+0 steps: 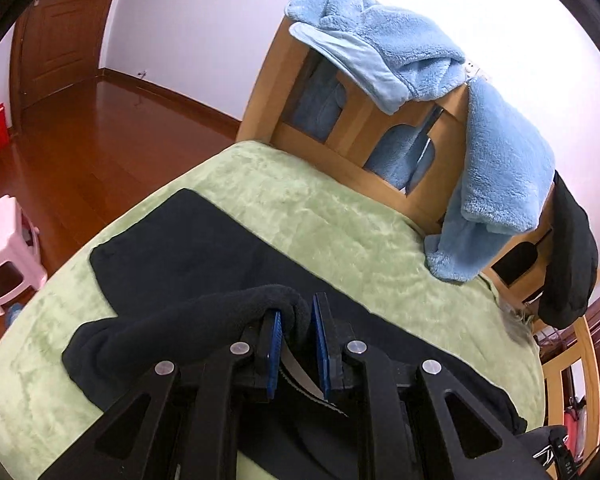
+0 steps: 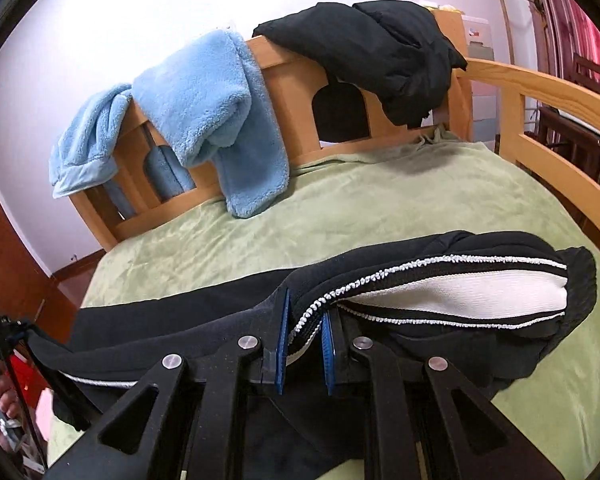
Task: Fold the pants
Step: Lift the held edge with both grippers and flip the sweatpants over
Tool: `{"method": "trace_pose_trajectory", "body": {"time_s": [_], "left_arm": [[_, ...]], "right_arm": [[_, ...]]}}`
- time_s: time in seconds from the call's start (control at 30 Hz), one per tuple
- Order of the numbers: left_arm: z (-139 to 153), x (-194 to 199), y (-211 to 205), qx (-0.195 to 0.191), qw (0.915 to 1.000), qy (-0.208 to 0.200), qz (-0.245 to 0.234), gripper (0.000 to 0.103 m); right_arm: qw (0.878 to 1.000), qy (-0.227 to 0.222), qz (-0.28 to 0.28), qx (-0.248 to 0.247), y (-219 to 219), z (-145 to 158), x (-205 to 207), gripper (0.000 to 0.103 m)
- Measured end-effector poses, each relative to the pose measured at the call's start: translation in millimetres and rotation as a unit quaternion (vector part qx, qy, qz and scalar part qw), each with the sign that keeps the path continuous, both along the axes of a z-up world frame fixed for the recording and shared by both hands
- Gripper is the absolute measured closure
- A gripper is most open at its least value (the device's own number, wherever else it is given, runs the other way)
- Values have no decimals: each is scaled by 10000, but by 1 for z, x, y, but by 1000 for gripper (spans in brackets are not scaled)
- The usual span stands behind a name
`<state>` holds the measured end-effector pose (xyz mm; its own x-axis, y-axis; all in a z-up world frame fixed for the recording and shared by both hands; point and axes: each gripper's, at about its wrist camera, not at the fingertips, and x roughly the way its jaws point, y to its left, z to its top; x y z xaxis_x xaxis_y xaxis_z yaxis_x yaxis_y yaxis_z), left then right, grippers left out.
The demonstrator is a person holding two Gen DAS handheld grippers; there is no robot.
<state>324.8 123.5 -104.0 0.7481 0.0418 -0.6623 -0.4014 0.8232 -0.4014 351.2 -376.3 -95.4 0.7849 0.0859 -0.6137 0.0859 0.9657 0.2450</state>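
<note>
Black pants point(image 1: 188, 240) lie spread on a green bedspread point(image 1: 320, 216). My left gripper point(image 1: 296, 320) is shut on a bunched black fold of the pants, lifted a little off the bed. In the right wrist view the pants point(image 2: 172, 320) stretch left, and the waistband point(image 2: 460, 296) with white lining and black-and-white trim gapes open to the right. My right gripper point(image 2: 306, 320) is shut on the waistband edge and holds it above the bedspread point(image 2: 380, 204).
A wooden headboard point(image 1: 300, 80) carries light blue fleece garments point(image 1: 380, 48) and a black garment point(image 2: 380, 52). A wooden side rail point(image 2: 540, 92) runs along the right. A pink stool point(image 1: 8, 248) stands on the wooden floor at left.
</note>
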Motion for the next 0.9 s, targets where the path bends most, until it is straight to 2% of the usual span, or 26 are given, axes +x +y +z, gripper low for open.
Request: {"method": "trace_pose_trajectory", "body": {"time_s": [0.1, 0.27, 0.33, 0.37, 0.43, 0.5, 0.57, 0.6, 0.67, 0.77, 0.83, 0.9], "left_arm": [[-11, 13, -2, 84, 10000, -24, -7, 88], [-36, 36, -8, 234, 9996, -30, -125, 88], [-43, 43, -10, 328, 9993, 79, -158, 86], [-45, 46, -11, 330, 9991, 144, -220, 83], [-47, 51, -14, 361, 9979, 397, -364, 74], [-46, 50, -18, 468, 9963, 595, -397, 69], [-40, 44, -19, 555, 9953, 683, -394, 35], [-34, 40, -17, 621, 9952, 648, -385, 16], [-20, 28, -12, 908, 9940, 503, -334, 16], [-14, 21, 1, 1285, 9881, 788, -295, 16], [-22, 18, 12, 1252, 9858, 1062, -357, 16], [-38, 11, 24, 1059, 9849, 1301, -416, 16]], "right_arm": [[10000, -42, -27, -46, 0, -12, 10, 89], [9991, -108, -72, -400, 13, -41, 27, 89], [9989, 2, -109, -458, 17, -53, 37, 80], [9988, 115, -78, -462, 18, -58, 42, 77], [9971, 449, 137, -597, 25, -68, 51, 57], [9949, 530, 81, -859, 30, -70, 50, 52], [9933, 526, 114, -1020, 34, -66, 44, 49], [9927, 564, 145, -1057, 35, -62, 42, 44], [9917, 614, 187, -1115, 38, -54, 36, 43], [9900, 676, 333, -1191, 46, -41, 24, 43], [9895, 719, 471, -1159, 52, -37, 18, 43], [9896, 748, 509, -1121, 58, -37, 13, 43]]}}
